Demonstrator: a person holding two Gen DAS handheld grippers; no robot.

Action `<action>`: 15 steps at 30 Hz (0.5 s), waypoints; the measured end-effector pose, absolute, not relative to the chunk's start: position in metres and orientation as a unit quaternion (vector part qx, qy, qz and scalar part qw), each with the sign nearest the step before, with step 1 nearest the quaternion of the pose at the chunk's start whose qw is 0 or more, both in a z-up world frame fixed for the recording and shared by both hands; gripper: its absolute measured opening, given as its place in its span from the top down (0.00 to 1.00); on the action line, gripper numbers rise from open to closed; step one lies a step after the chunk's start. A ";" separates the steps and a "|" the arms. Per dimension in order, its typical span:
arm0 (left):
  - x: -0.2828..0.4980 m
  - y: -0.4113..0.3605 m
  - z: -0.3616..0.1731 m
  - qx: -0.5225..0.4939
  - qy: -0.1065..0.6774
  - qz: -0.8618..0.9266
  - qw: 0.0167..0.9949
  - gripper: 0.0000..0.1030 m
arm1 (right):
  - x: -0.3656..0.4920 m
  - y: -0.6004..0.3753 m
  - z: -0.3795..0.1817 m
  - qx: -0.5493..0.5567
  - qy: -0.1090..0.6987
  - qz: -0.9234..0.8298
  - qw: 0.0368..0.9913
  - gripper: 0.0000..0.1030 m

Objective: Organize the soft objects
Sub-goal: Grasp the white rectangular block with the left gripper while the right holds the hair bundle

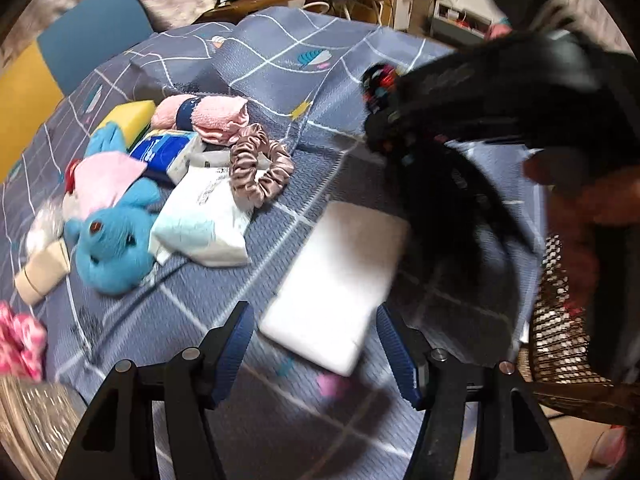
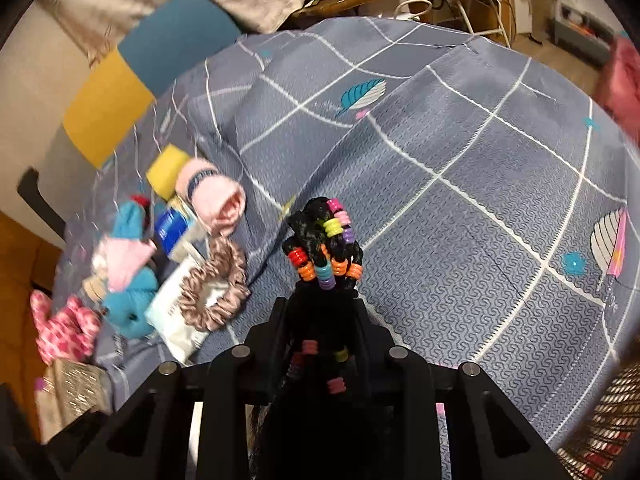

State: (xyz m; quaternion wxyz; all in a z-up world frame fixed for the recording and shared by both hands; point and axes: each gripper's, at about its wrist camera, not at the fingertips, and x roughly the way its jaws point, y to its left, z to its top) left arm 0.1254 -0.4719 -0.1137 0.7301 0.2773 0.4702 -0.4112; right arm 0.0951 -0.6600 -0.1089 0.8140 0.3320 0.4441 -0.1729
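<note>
On the bed: one blue plush (image 1: pixel 116 240), one pink towel roll (image 1: pixel 208 114), one yellow sponge (image 1: pixel 130 118), one brown scrunchie (image 1: pixel 258 170), one white pad (image 1: pixel 340 284) nearest, two tissue packs, blue (image 1: pixel 160 150) far and white (image 1: pixel 204 216) near. At the left edge, one pink patterned bow (image 1: pixel 20 342). One beaded black hairpiece (image 2: pixel 324 248). Two grippers: left (image 1: pixel 316 354), right (image 2: pixel 320 320).

Warm indoor light; fisheye bending, dark vignette corners; motion blur throughout.
</note>
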 end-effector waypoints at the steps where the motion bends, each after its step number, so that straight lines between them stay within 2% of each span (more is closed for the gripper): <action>1: 0.127 -0.477 -0.117 0.287 0.469 -0.408 0.729 0.33 | 0.092 -0.664 -0.106 0.336 0.437 -0.179 0.815 0.71; 12: 0.134 -0.506 -0.139 0.323 0.476 -0.419 0.702 0.31 | 0.077 -0.681 -0.089 0.342 0.409 -0.219 0.817 0.71; 15: 0.138 -0.506 -0.141 0.305 0.488 -0.419 0.702 0.38 | 0.079 -0.678 -0.090 0.343 0.409 -0.214 0.818 0.71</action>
